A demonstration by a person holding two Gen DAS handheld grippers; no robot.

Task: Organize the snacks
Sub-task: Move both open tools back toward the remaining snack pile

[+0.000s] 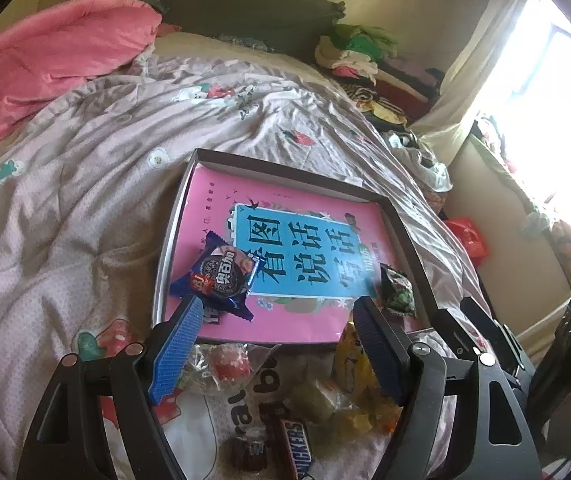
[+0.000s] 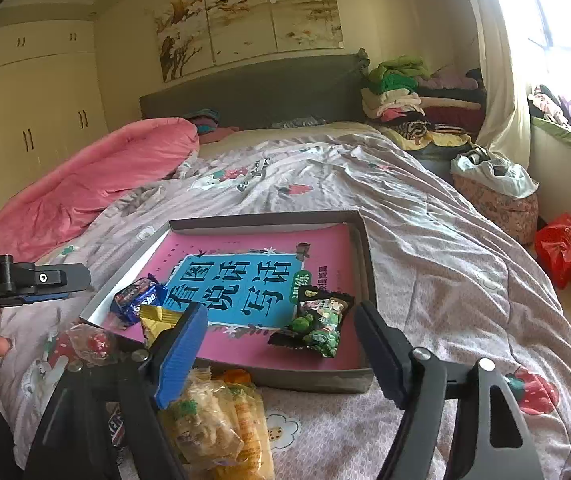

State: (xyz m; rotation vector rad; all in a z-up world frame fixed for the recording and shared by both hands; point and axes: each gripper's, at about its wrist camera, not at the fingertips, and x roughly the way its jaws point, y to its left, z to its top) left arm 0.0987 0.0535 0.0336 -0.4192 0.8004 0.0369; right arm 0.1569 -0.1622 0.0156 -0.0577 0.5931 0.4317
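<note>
Two snacks, a blue cookie packet and a green-black packet, lie in the shallow tray, while several remain on the near quilt, with both the left gripper and right gripper released, holding nothing.

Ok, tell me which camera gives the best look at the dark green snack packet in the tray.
The right wrist view: the dark green snack packet lies whole and unobstructed on the pink book, its printing clear. In the left wrist view the same packet sits smaller near the tray's right wall, just above that gripper's right finger.
</note>
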